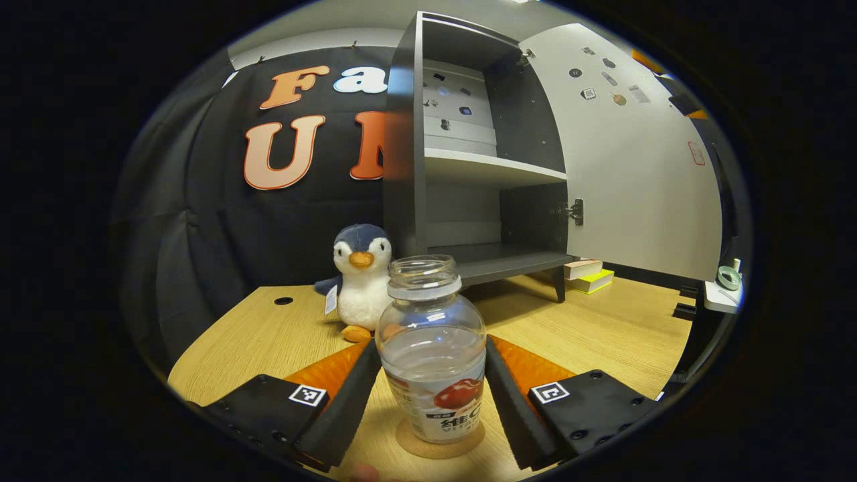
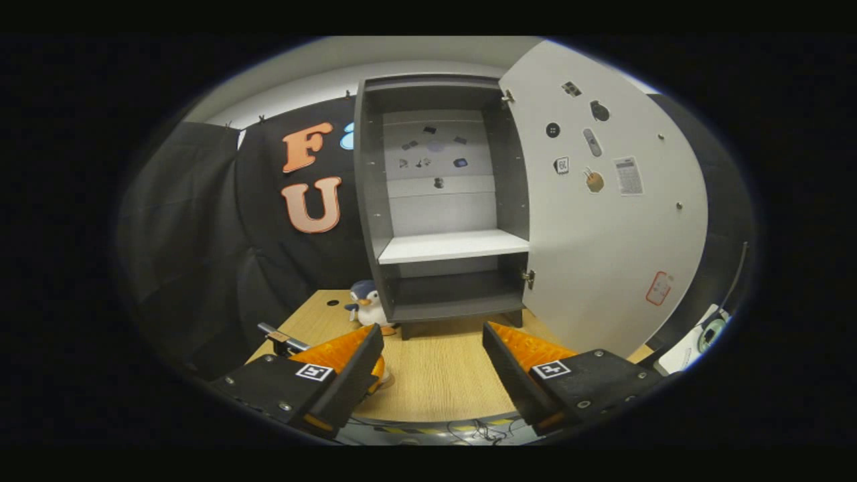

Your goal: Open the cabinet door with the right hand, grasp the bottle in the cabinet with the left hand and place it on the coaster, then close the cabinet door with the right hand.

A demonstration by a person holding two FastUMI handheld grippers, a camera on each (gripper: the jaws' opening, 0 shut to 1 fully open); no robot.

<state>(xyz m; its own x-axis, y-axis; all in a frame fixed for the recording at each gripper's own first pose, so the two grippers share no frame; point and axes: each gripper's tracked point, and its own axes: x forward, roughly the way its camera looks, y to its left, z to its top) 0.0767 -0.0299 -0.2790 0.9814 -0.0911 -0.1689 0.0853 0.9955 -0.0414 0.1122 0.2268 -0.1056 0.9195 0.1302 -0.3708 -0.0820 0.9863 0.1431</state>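
A clear, uncapped bottle (image 1: 432, 361) with a red-and-white label stands upright on a round cork coaster (image 1: 410, 443) on the wooden table. My left gripper (image 1: 430, 340) is open around it, one finger close on each side of the glass. The grey cabinet (image 1: 405, 167) stands behind with its white door (image 1: 629, 167) swung wide to the right and both shelves bare. In the right gripper view, my right gripper (image 2: 430, 328) is open and holds nothing. It hangs back from the cabinet (image 2: 368, 201), left of the open door (image 2: 602, 234).
A plush penguin (image 1: 361, 274) sits on the table (image 1: 602, 335) just left of the cabinet, behind the bottle. Stacked books (image 1: 589, 274) lie under the open door. A tape roll (image 1: 728, 276) rests on a white ledge at far right.
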